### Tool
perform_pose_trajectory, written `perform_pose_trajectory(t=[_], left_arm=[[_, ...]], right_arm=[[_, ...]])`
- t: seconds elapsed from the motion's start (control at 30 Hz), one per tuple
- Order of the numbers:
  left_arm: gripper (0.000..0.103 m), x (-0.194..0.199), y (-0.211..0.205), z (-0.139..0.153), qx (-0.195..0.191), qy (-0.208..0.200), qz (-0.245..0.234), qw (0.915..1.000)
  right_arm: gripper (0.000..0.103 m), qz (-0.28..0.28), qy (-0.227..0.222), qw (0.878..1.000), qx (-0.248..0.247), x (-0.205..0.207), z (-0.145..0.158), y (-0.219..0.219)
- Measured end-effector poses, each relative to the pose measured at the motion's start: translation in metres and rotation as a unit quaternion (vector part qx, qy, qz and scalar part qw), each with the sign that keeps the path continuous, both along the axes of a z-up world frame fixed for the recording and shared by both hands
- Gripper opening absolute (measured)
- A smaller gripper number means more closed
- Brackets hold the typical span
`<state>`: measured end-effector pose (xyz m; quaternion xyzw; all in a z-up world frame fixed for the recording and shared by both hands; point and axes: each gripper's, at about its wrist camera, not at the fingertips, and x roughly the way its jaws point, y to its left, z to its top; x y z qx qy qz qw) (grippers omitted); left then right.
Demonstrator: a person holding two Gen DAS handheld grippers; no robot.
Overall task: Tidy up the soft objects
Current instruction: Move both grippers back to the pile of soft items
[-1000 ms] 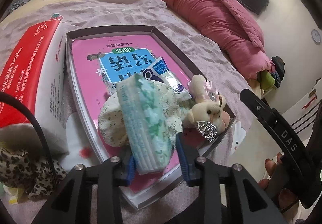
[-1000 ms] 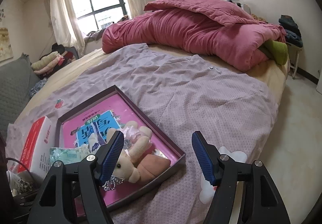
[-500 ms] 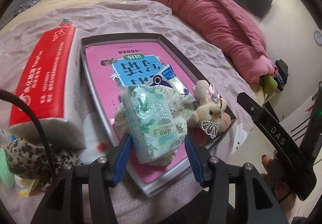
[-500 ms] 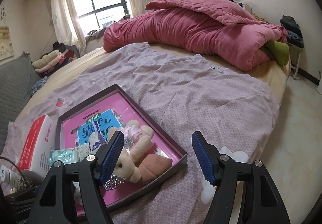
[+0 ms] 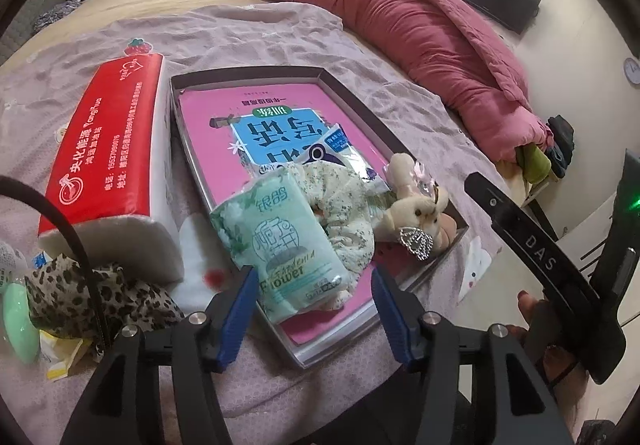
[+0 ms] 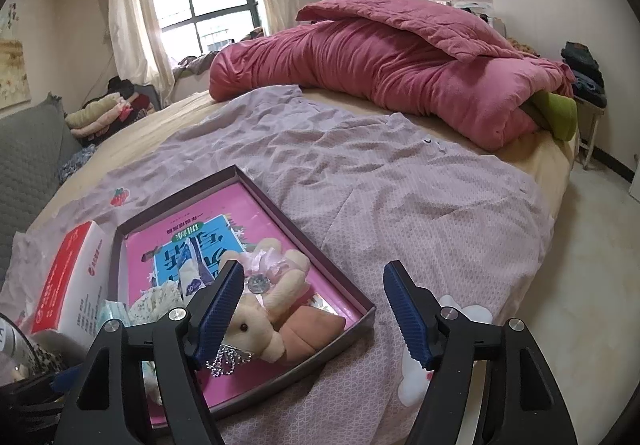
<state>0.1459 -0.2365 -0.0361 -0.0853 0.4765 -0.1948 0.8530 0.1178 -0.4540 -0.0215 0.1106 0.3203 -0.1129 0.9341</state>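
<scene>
Down on the bed, the shallow dark-rimmed cardboard tray (image 5: 348, 93) with a pink printed sheet lining its floor rests on the lilac bedsheet (image 5: 248, 33). The pale green plastic tissue pack (image 5: 286, 245) lies in the tray's near corner, leaning on a cream floral fabric bundle (image 5: 348, 205). The left gripper (image 5: 310, 305) hovers just in front of the pack, its blue-padded jaws opening; the pack's lower end sits between them, and neither pad touches it. A small cream plush toy (image 5: 416, 209) with a silvery tiara charm lies beside the bundle at the tray's right edge, and a blue-and-white plastic sachet (image 5: 340, 149) pokes out behind the bundle.

Just left of the tray stands a red and white tissue box (image 5: 108, 153), touching its wall. Nearer the camera, a crumpled leopard-print cloth (image 5: 96, 297) sits by the box's near end.

The right gripper (image 6: 312, 309) is spread wide with nothing between its jaws, above the near right corner of the tray (image 6: 328, 265); in its view the plush toy (image 6: 272, 297) lies behind its left finger. A rolled rose-pink quilt (image 6: 380, 69) lies across the far side of the bed.
</scene>
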Motion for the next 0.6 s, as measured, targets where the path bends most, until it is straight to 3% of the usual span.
perform_pose_trajectory(t=[0.33,0.6], left_arm=[[0.059,-0.007,-0.011,-0.005,-0.002,0.020,-0.038,0.9991],[0.059,-0.016,-0.008,0.014,-0.001,-0.008,-0.035,0.9994]], right_arm=[[0.074,0.003,-0.005,1.000,-0.014,-0.002,0.003,0.005],[0.074,-0.001,-0.015,1.000,-0.024,-0.006,0.009,0.007]])
